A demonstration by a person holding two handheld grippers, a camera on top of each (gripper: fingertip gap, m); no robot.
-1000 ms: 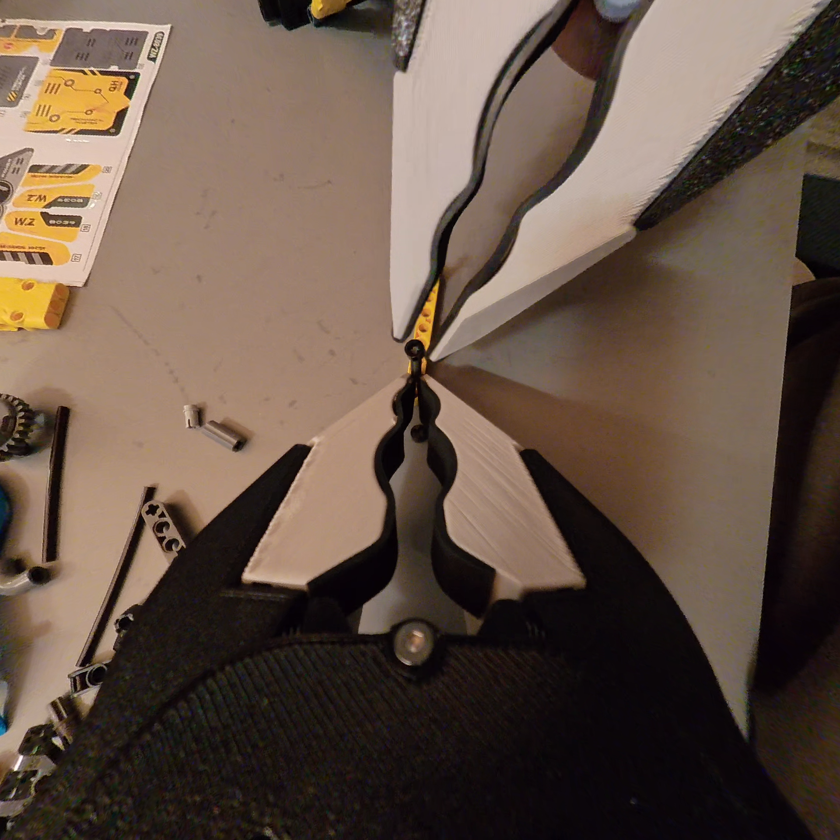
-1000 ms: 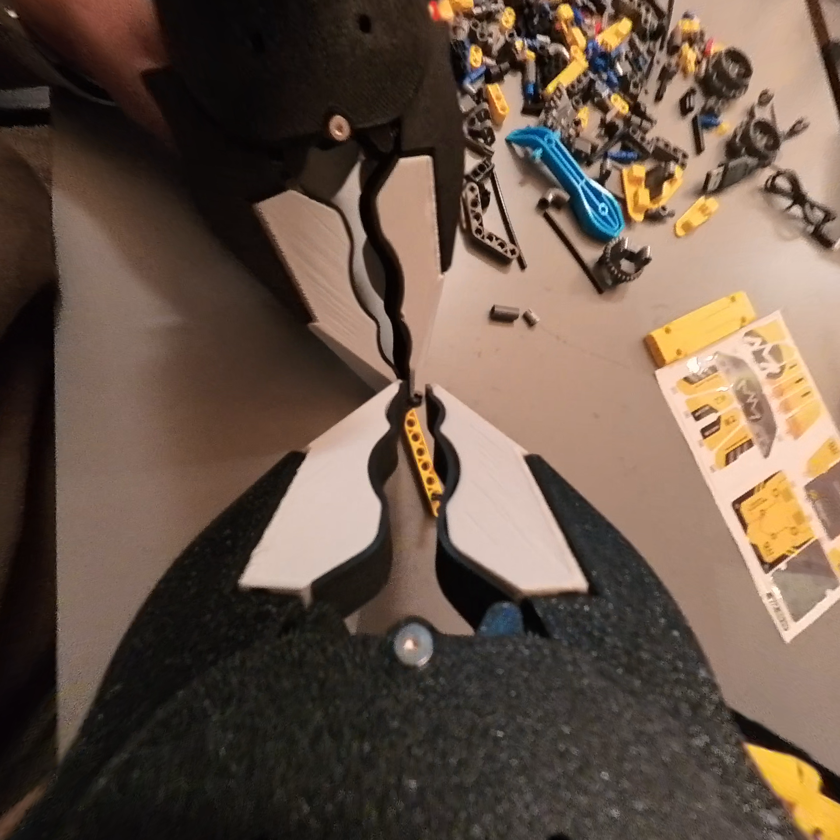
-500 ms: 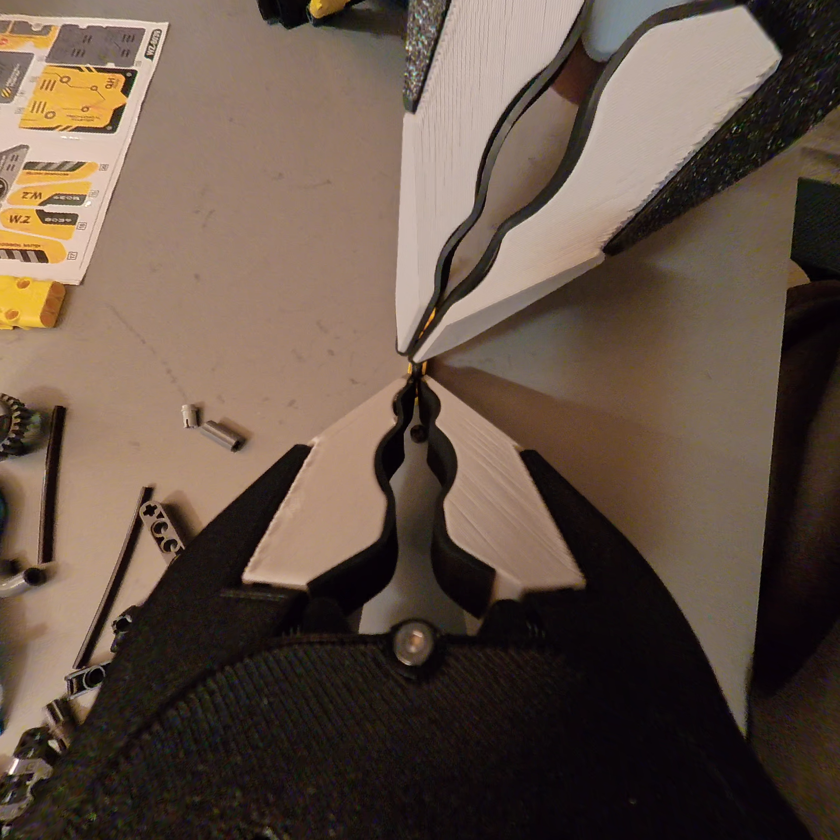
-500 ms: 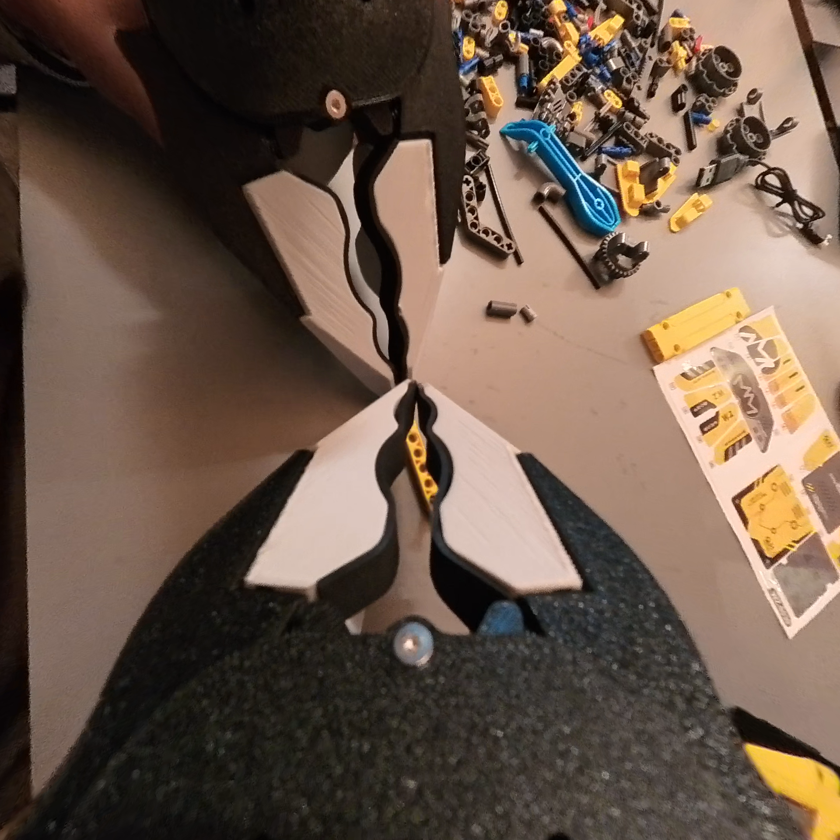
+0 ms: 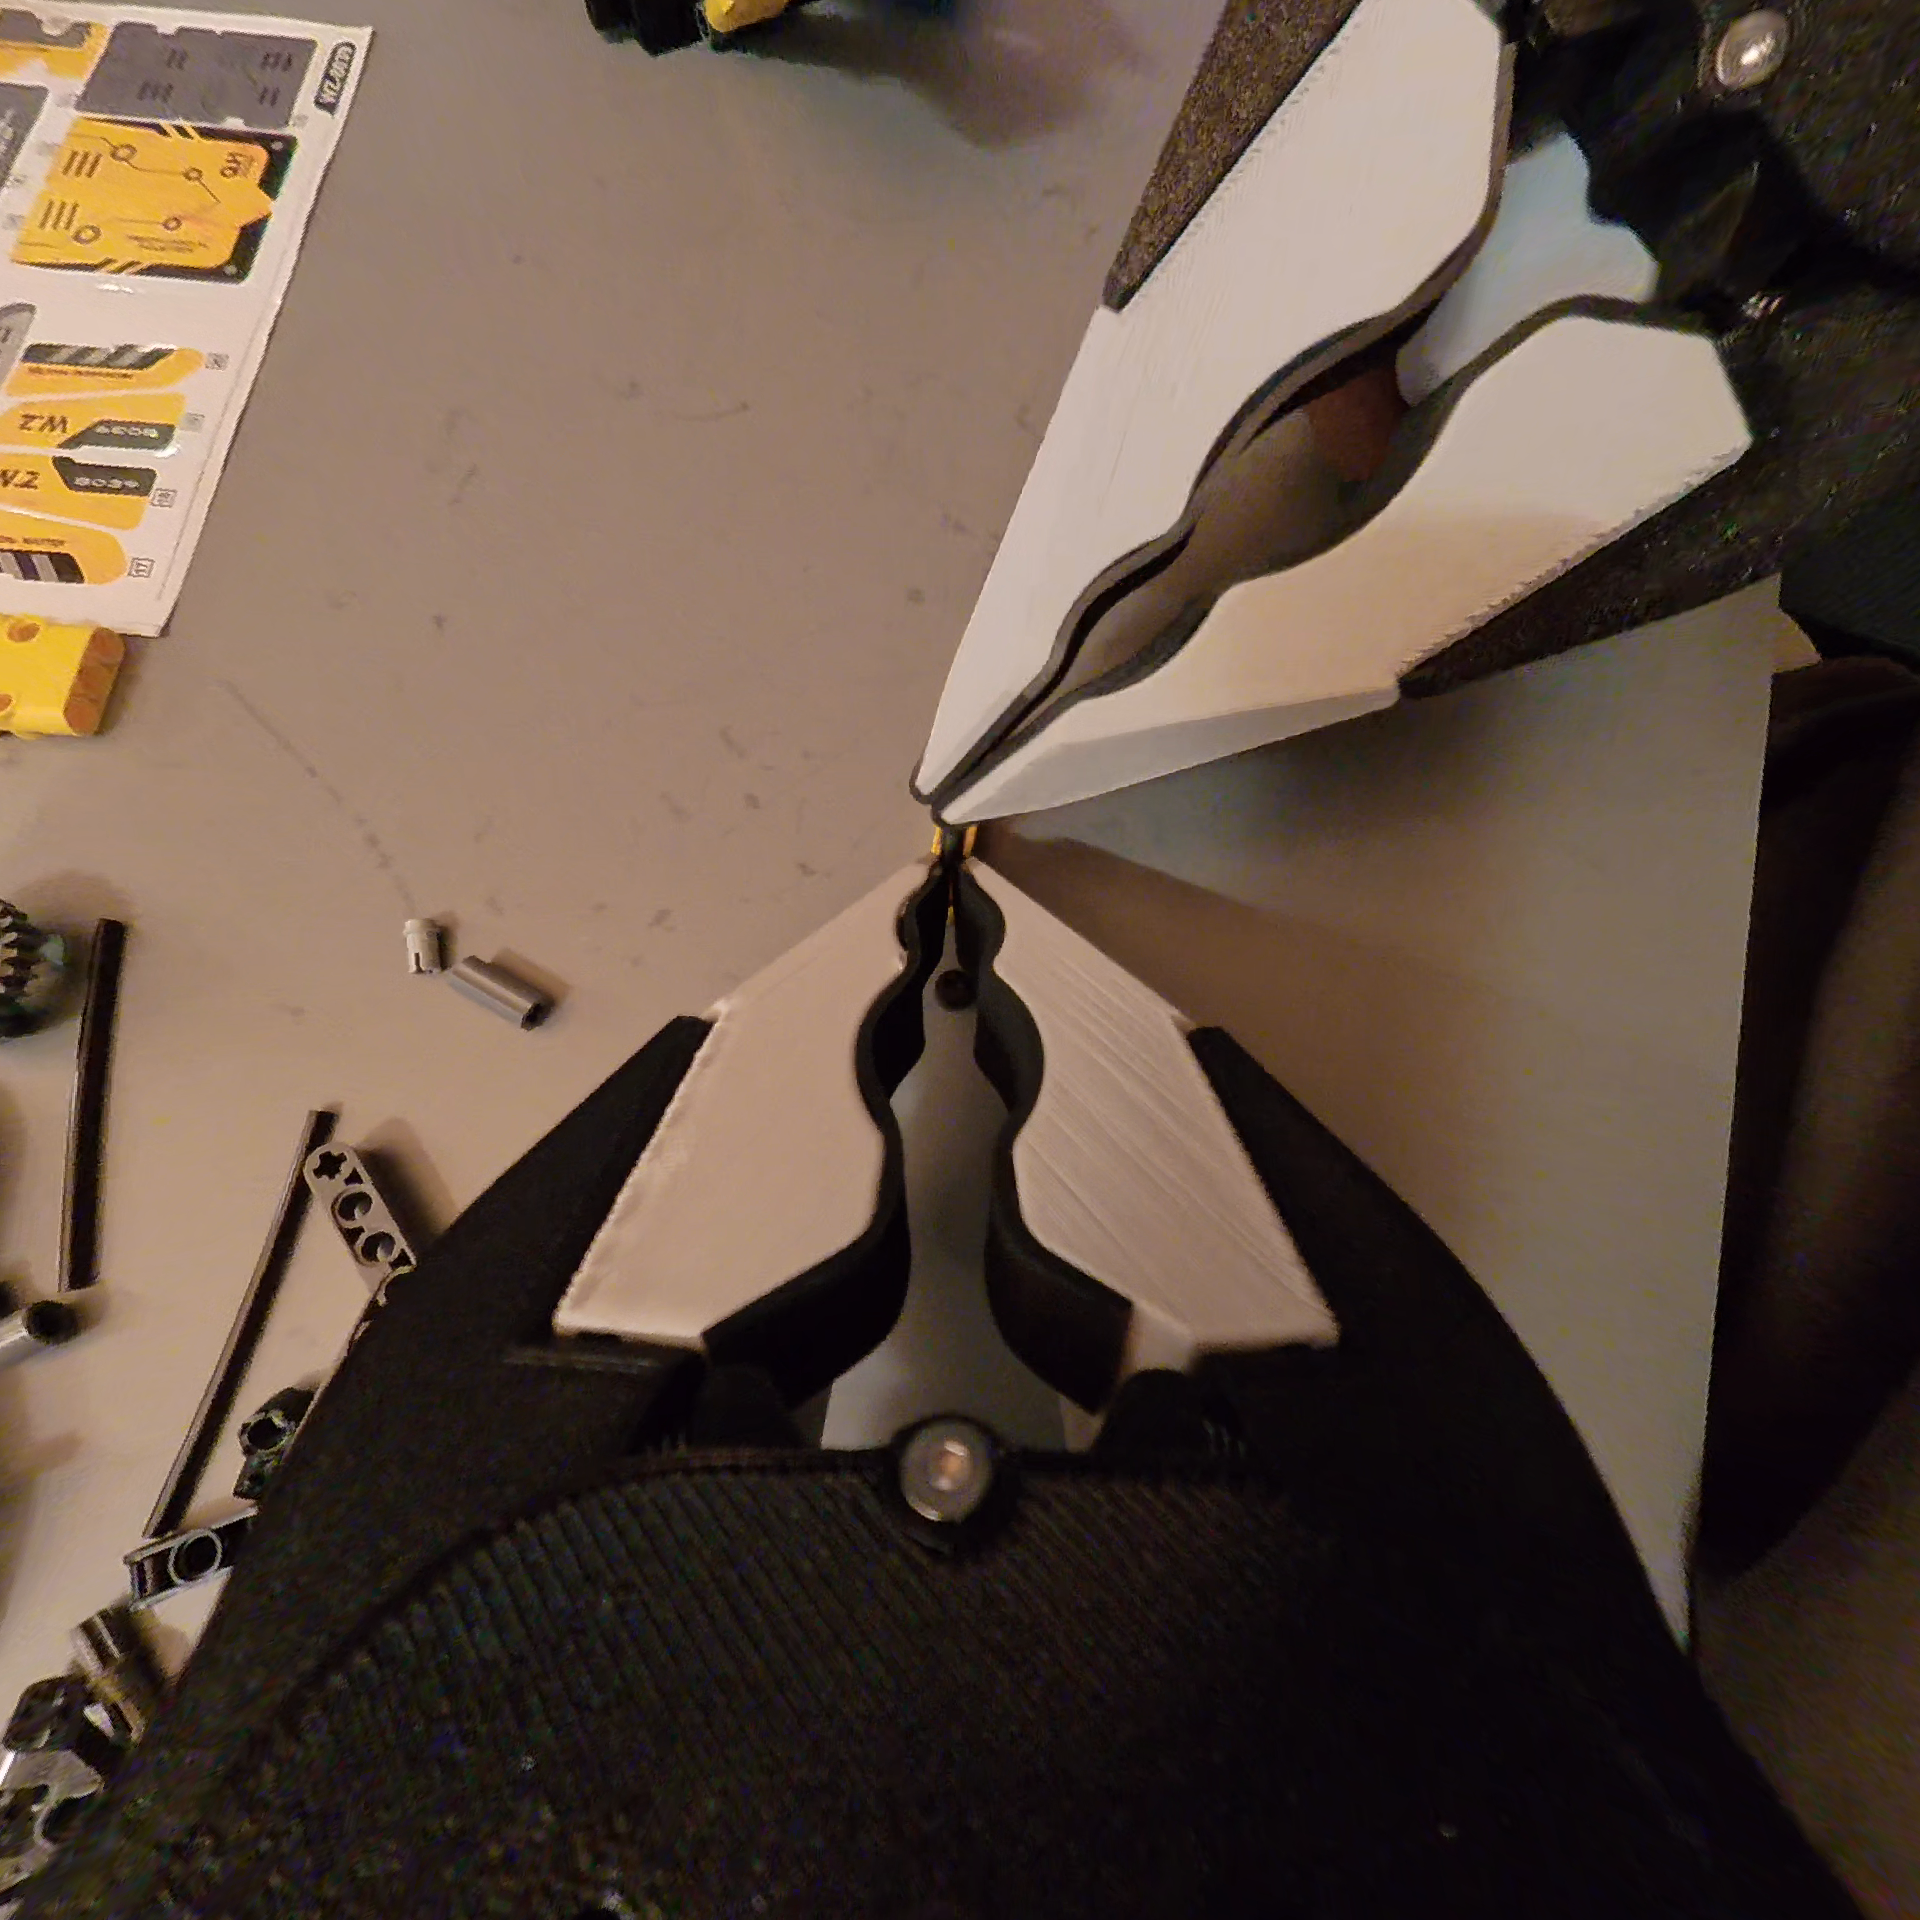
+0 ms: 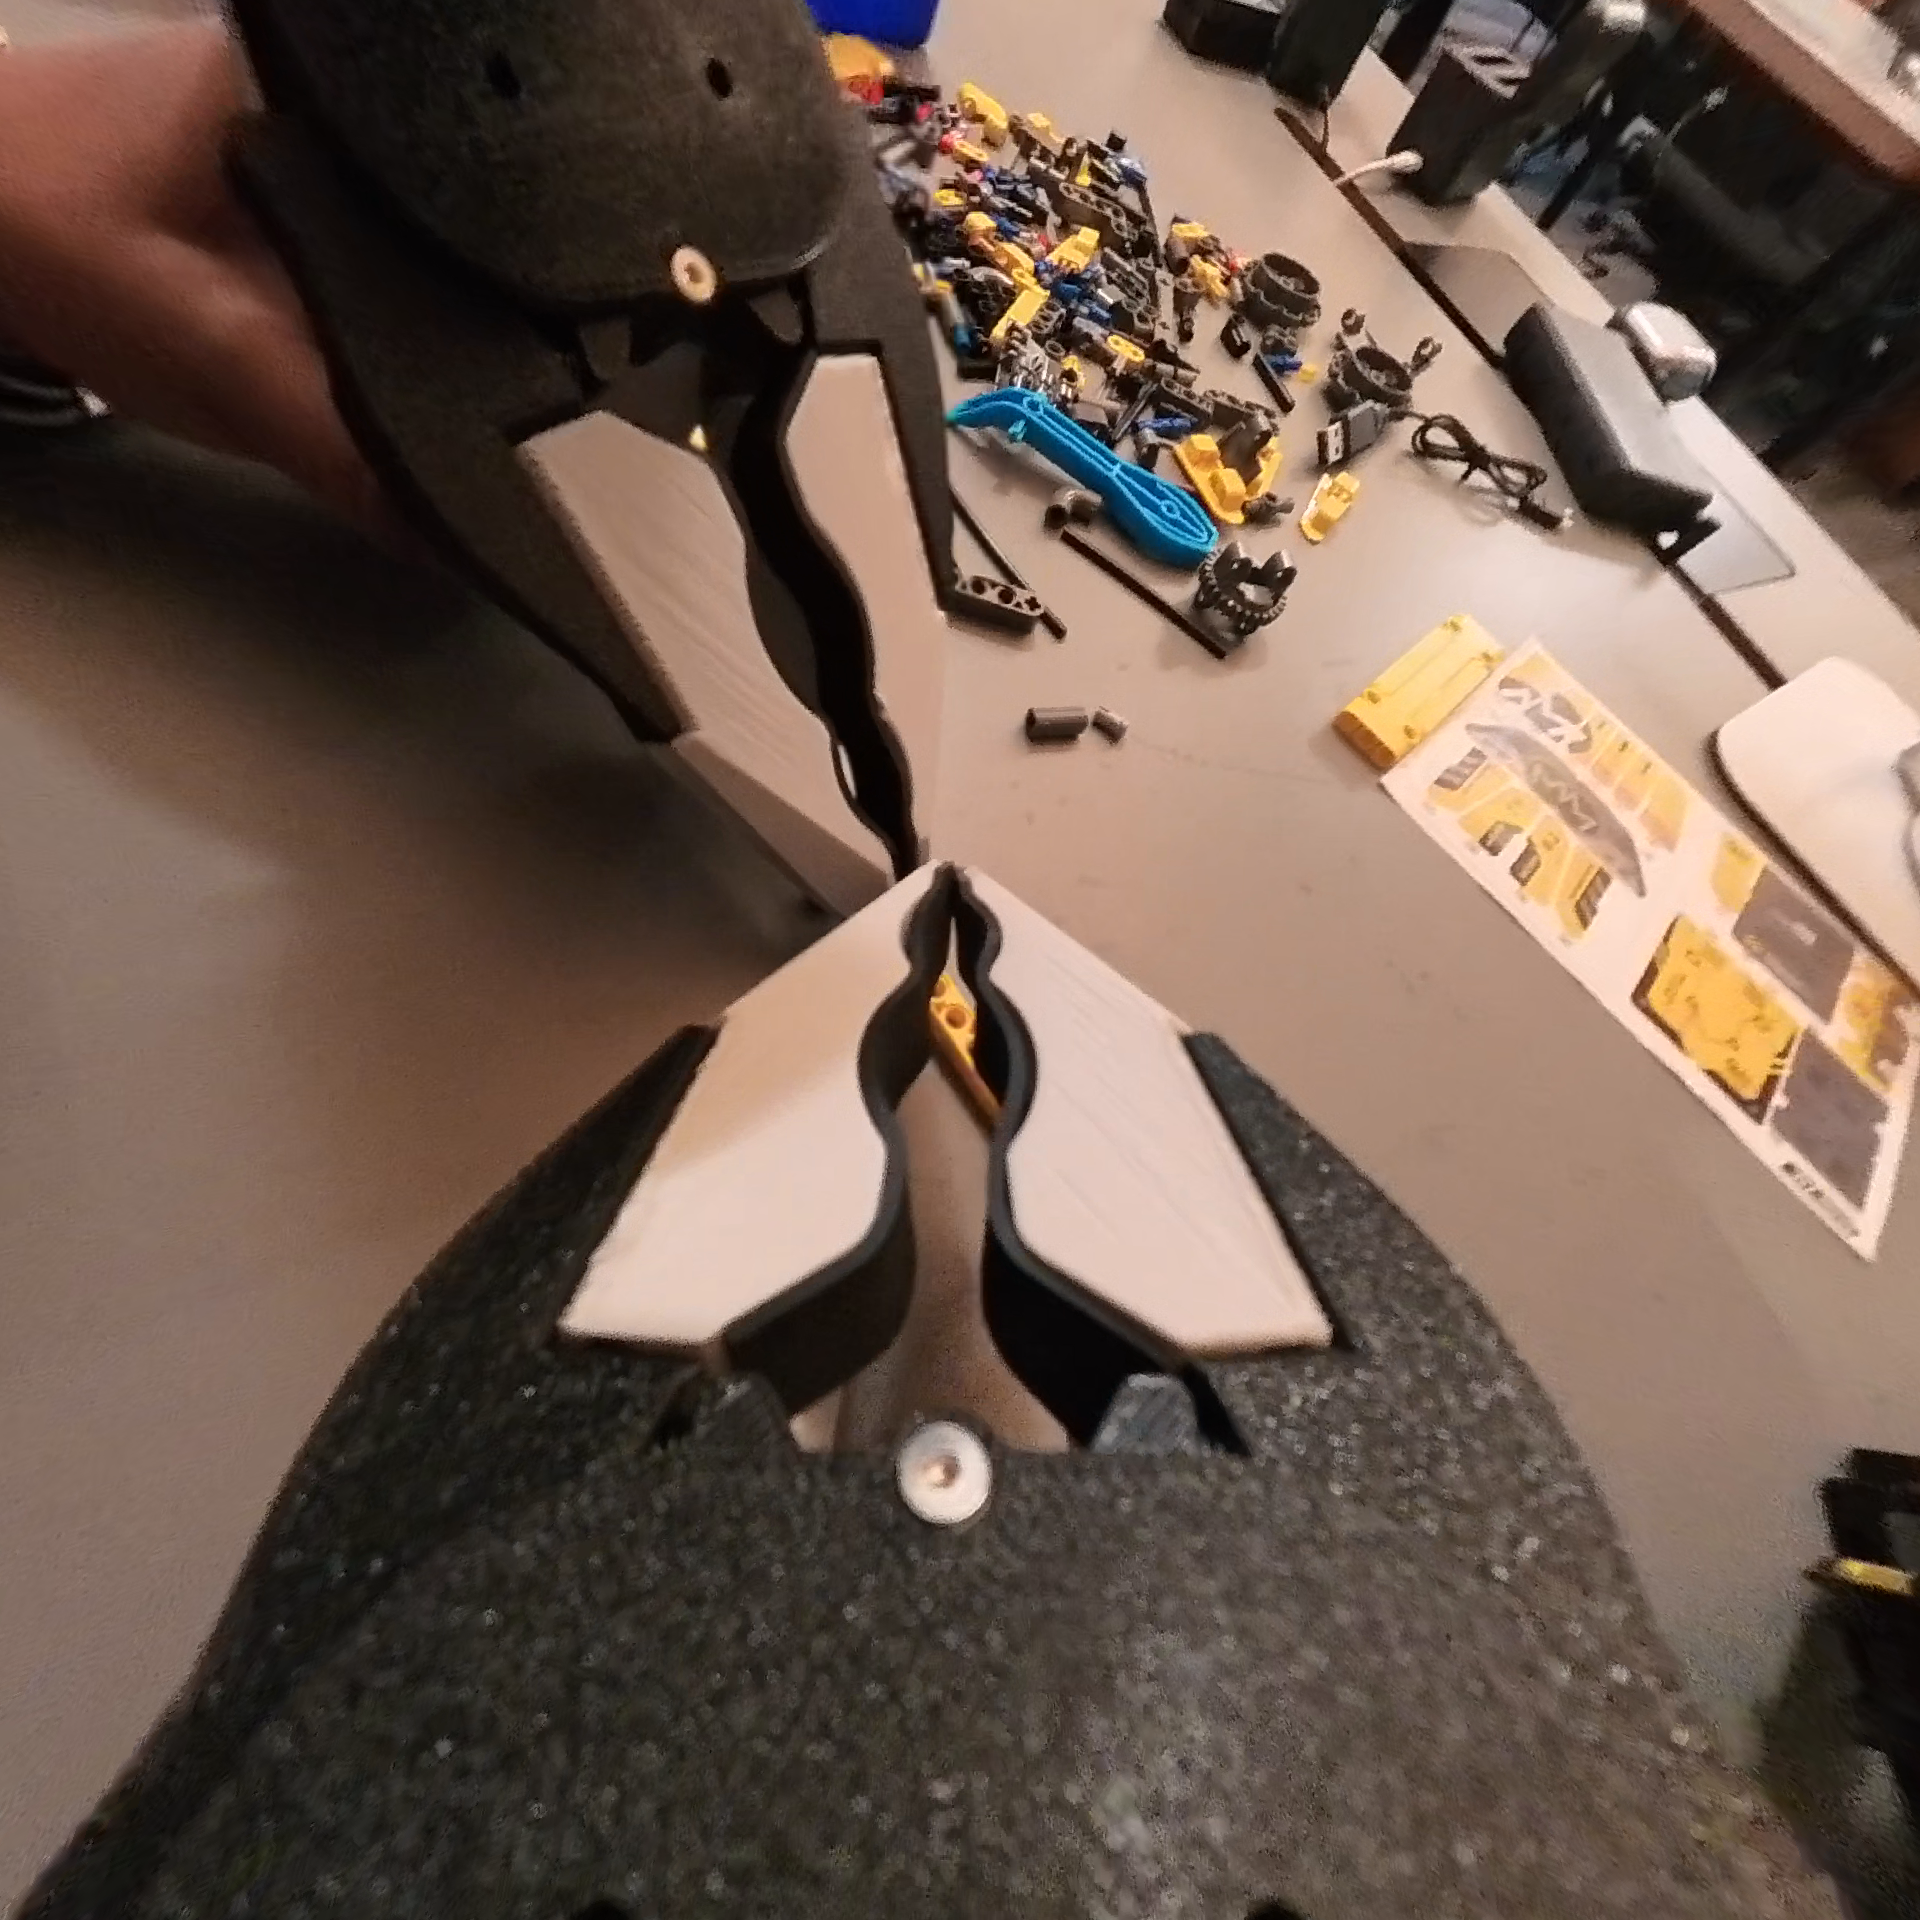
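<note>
My two grippers meet tip to tip above the grey table (image 5: 623, 520). My right gripper (image 6: 940, 878) is shut on a yellow beam with holes (image 6: 961, 1039), which lies aslant between its jaws. In the left wrist view the right gripper (image 5: 935, 805) comes in from the upper right, and only a sliver of the yellow beam (image 5: 951, 842) shows at its tips. My left gripper (image 5: 951, 873) is shut on a small black pin (image 5: 951, 982), which touches the beam's end. In the right wrist view the left gripper (image 6: 904, 852) hangs from the upper left, held by a hand (image 6: 156, 291).
A pile of small building parts (image 6: 1122, 291) with a blue piece (image 6: 1091, 478) and a black gear (image 6: 1242, 592) lies beyond. Two small grey sleeves (image 5: 488, 987), a sticker sheet (image 5: 135, 312) and a yellow block (image 6: 1418, 691) lie nearby. The table edge (image 5: 1714, 1143) runs close on the right. Left and right tips are no more than a few centimetres apart. Left tips and right tips are each some 20 cm from the yellow block (image 6: 1418, 691).
The right gripper has closed from slightly apart to tight on the yellow beam and swung round to the upper right of the left wrist view. The left gripper has stayed shut on the pin.
</note>
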